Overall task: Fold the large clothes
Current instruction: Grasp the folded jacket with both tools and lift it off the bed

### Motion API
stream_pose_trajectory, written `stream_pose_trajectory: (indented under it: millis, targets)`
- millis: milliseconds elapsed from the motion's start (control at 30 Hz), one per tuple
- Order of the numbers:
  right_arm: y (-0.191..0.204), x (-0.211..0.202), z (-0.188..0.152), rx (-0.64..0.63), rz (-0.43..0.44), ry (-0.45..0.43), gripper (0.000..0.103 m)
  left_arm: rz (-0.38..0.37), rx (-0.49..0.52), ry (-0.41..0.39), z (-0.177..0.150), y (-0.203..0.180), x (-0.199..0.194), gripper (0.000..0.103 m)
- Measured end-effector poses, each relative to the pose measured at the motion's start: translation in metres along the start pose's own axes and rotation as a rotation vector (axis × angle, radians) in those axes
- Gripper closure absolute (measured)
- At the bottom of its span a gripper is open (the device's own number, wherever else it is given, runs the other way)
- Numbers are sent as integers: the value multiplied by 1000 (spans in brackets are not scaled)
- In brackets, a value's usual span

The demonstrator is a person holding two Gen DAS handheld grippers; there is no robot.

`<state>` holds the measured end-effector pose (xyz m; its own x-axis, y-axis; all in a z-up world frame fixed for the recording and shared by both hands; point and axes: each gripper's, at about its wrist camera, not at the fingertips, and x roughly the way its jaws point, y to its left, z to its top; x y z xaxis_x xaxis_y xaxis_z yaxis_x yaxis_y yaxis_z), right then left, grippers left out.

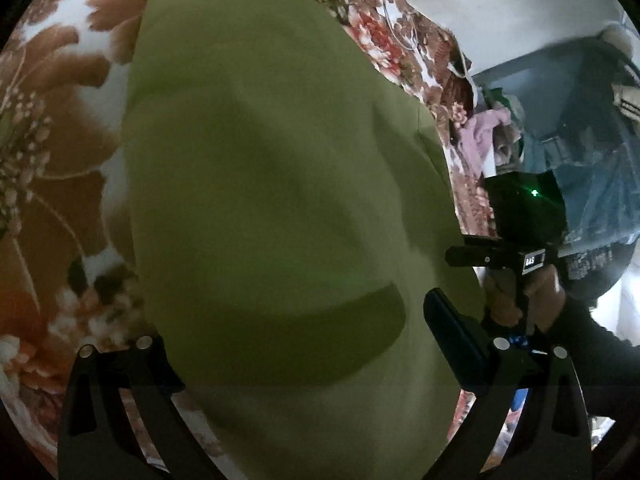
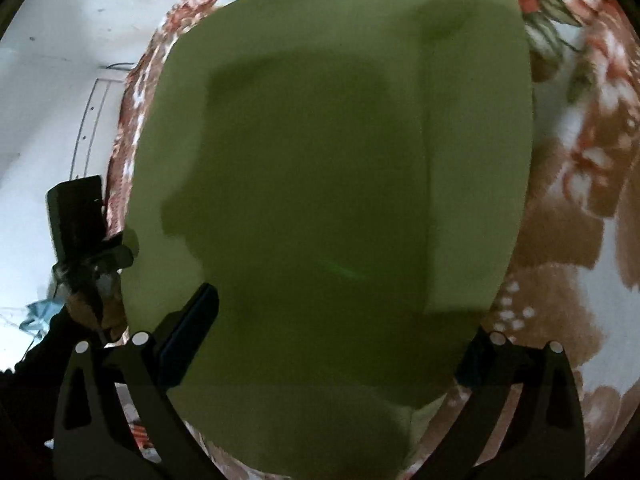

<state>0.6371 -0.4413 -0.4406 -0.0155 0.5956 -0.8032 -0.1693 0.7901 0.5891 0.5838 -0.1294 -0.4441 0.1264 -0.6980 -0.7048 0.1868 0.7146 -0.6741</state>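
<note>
A large olive-green garment [image 1: 272,184] lies spread flat on a floral bedspread [image 1: 52,128]; it also fills the right wrist view [image 2: 328,184]. My left gripper [image 1: 296,344] is open, its fingers wide apart over the garment's near part, with only the right finger [image 1: 452,336] showing clear. My right gripper [image 2: 332,328] is open too, its left finger [image 2: 192,320] over the cloth. Neither holds anything. The right gripper's body [image 1: 516,224] shows in the left wrist view at the garment's right edge.
The brown, red and white floral bedspread [image 2: 580,184] surrounds the garment. A white wall [image 2: 52,80] lies past the bed's edge. Pink and other cloth [image 1: 484,128] and blue-grey clutter [image 1: 592,152] lie beyond the bed.
</note>
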Motion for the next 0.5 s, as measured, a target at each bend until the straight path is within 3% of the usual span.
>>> stream_pose_trajectory:
  millis: [33,133,200,233,433,500]
  targets:
    - [-3,-1,1,14,-2,-4,21,-3,-22,2,-1,9,4,8]
    - [-11,-13,-2,74,30,-23,32,-29,-80,11,-8,32,21,8]
    - [-6,-24,-9,57,57,-23,32,-10,-79,20,-6,27,23,9]
    - [-4,-27,-13,50,64,-17,32,-14,-79,23,-5,22,22,16]
    - [6,-33,-14,13,74,14,24,-107,-41,-27,-6,-5,0,20]
    - [13,-35,-11,-3,82,23,23,-92,-36,-21,-8,-3,4,20]
